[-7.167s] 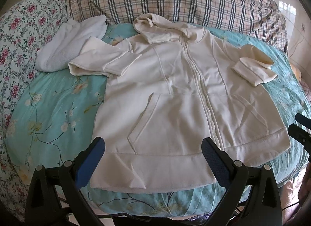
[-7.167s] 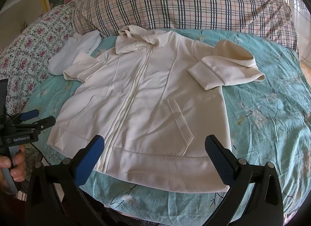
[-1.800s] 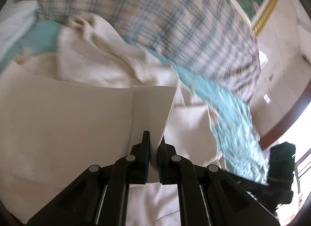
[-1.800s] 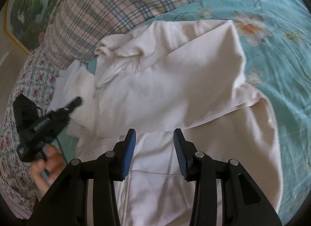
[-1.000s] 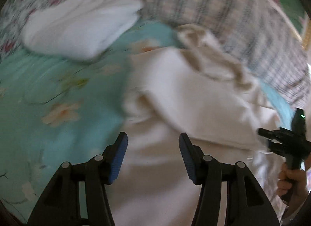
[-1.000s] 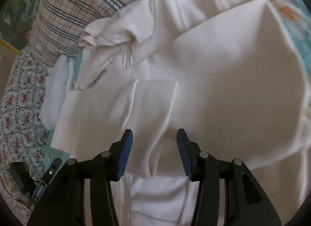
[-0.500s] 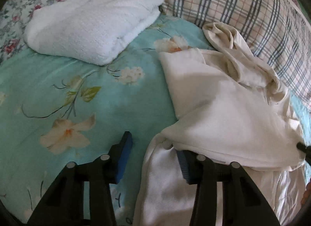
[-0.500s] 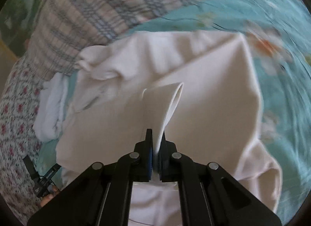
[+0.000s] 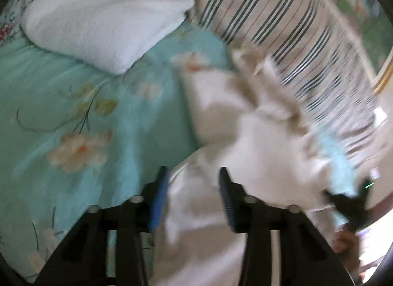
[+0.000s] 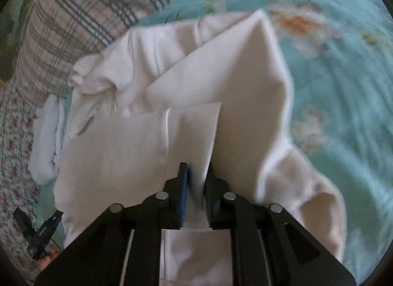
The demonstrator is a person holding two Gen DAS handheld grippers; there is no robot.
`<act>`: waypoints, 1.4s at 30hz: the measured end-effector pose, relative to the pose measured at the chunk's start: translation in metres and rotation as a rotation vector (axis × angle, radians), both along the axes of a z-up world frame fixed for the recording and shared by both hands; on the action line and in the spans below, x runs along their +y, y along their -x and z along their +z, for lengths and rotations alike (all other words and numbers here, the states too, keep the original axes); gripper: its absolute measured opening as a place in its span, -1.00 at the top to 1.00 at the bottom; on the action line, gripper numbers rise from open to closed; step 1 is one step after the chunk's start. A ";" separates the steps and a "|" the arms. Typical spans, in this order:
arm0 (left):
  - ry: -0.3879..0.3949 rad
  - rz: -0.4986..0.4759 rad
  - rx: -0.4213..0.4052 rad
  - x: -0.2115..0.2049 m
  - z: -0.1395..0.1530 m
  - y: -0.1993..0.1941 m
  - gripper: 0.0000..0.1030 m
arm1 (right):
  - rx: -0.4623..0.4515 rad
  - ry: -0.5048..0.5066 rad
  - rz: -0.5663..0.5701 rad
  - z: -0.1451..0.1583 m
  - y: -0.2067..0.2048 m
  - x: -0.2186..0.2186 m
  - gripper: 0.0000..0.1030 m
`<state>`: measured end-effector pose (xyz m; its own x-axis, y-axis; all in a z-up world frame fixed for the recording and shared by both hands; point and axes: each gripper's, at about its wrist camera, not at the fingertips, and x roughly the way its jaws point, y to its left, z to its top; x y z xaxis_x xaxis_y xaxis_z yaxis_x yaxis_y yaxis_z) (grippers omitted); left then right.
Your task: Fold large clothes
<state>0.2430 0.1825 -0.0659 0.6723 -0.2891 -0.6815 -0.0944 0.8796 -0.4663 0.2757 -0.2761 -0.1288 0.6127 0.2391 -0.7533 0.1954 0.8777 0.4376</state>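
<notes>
A cream zip hoodie (image 9: 258,143) lies on the teal floral bedsheet (image 9: 73,118), its sleeves folded across the body. My left gripper (image 9: 192,180) is open and empty, its blue pads astride the hoodie's left edge. The view is blurred. My right gripper (image 10: 196,175) is nearly shut on the sleeve cuff (image 10: 194,133) of the hoodie (image 10: 245,84) and holds it over the garment's chest. The hood (image 10: 98,77) is bunched towards the pillow. The right gripper also shows in the left wrist view (image 9: 348,202), and the left gripper in the right wrist view (image 10: 41,232).
A folded white towel (image 9: 103,18) lies at the far left on the sheet. A plaid pillow (image 9: 282,22) runs along the back, also in the right wrist view (image 10: 93,8). A floral cover (image 10: 14,150) borders the left side.
My right gripper has carried the cuff leftwards and laid the sleeve flatter across the chest; its jaws have eased apart slightly. My left gripper has swung right along the hoodie's edge, still open.
</notes>
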 end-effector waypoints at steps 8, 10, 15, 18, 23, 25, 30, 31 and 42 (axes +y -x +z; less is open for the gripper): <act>0.136 -0.102 0.208 0.008 -0.034 -0.117 -0.39 | -0.045 -0.001 0.083 0.011 0.000 0.025 0.69; 0.139 -0.127 0.236 0.001 -0.048 -0.135 -0.21 | -0.034 0.002 0.118 0.007 -0.003 0.037 0.69; 0.035 -0.135 0.130 -0.009 -0.039 -0.147 0.96 | 0.001 0.025 0.158 -0.004 -0.006 0.046 0.69; -0.195 -0.140 -0.036 -0.025 -0.011 -0.143 0.96 | -0.010 0.047 0.170 -0.004 -0.012 0.053 0.69; -0.462 -0.145 0.044 -0.043 -0.036 -0.150 0.91 | -0.015 0.052 0.196 -0.007 -0.023 0.062 0.69; -0.421 -0.111 0.066 -0.031 -0.036 -0.140 0.84 | -0.006 0.051 0.204 -0.010 -0.024 0.065 0.69; -0.215 -0.092 -0.004 -0.021 -0.001 -0.088 0.82 | -0.042 0.045 0.234 0.004 -0.014 0.066 0.69; -0.177 -0.123 -0.023 -0.026 0.003 -0.078 0.82 | -0.052 0.049 0.243 0.006 -0.013 0.067 0.69; -0.120 -0.172 0.102 -0.031 -0.048 -0.062 0.94 | 0.013 0.027 0.163 -0.014 -0.011 0.038 0.69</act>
